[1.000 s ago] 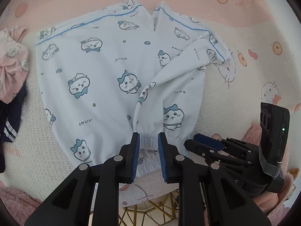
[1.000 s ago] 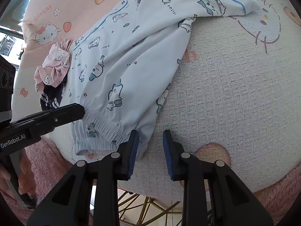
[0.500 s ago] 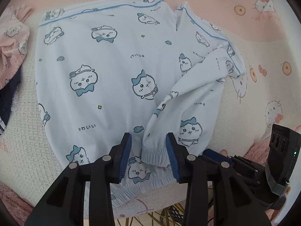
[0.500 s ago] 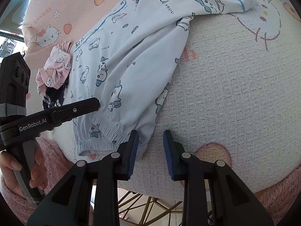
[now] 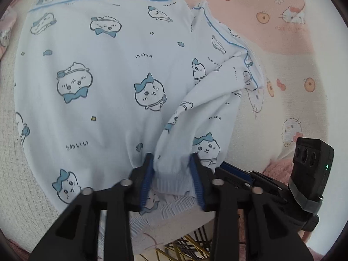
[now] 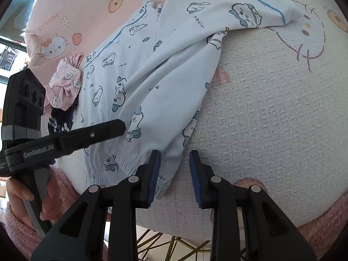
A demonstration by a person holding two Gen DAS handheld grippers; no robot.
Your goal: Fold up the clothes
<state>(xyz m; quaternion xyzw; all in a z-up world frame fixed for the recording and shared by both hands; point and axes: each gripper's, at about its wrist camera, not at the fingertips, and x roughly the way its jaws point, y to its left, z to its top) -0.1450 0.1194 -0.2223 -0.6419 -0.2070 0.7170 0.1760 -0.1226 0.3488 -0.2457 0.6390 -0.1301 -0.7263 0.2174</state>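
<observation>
A pale blue garment (image 5: 104, 69) printed with cartoon faces lies spread on a pink and white blanket; it also shows in the right wrist view (image 6: 152, 82). One sleeve is folded across its body, with the ribbed cuff (image 5: 171, 180) at the near edge. My left gripper (image 5: 173, 181) is open with its jaws on either side of that cuff. My right gripper (image 6: 174, 176) is open at the garment's near hem corner (image 6: 167, 169), with its left pad against the cloth edge. The left gripper's finger (image 6: 95, 130) reaches over the hem in the right wrist view.
A pink patterned garment (image 6: 65, 84) and a dark striped one (image 6: 58, 119) lie bunched at the left of the blanket (image 6: 261, 108). The blanket's near edge drops off above gold wire legs (image 6: 174, 245). The right gripper's body (image 5: 308, 174) sits close to the right of the left one.
My left gripper has moved forward over the hem and opened wider, so the sleeve cuff now sits between its jaws. The right gripper has stayed open at the hem corner.
</observation>
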